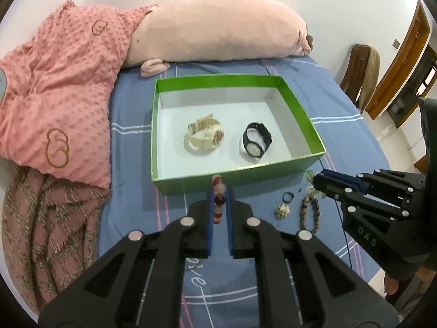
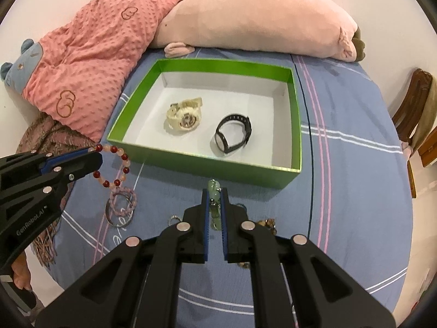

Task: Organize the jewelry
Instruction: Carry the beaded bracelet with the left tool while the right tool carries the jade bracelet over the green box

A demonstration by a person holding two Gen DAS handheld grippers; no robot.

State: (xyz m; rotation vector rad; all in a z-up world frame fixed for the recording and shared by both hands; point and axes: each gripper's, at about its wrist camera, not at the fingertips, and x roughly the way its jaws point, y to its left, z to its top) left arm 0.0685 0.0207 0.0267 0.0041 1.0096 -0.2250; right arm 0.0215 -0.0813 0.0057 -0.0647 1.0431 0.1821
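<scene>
A green box [image 1: 191,184] [image 2: 207,164] with a white floor lies on the bed and holds a cream watch [image 1: 205,136] [image 2: 183,120] and a black watch [image 1: 256,143] [image 2: 232,134]. My left gripper [image 1: 220,188] [image 2: 91,151] is shut on a red and pink bead bracelet [image 1: 219,201] [image 2: 114,166], held just in front of the box's near wall. My right gripper [image 2: 214,191] [image 1: 316,181] is shut on a pale green jade bracelet [image 2: 214,194] [image 1: 311,176] near the box's front right corner.
On the blue sheet [image 2: 341,180] lie a brown bead bracelet [image 1: 310,213], a small dark ring [image 1: 287,197], a shell piece [image 1: 282,211], a pink bead bracelet [image 2: 123,201] and a metal bangle [image 2: 118,218]. Pink pillow [image 1: 62,109] and plush [image 1: 218,27] lie behind.
</scene>
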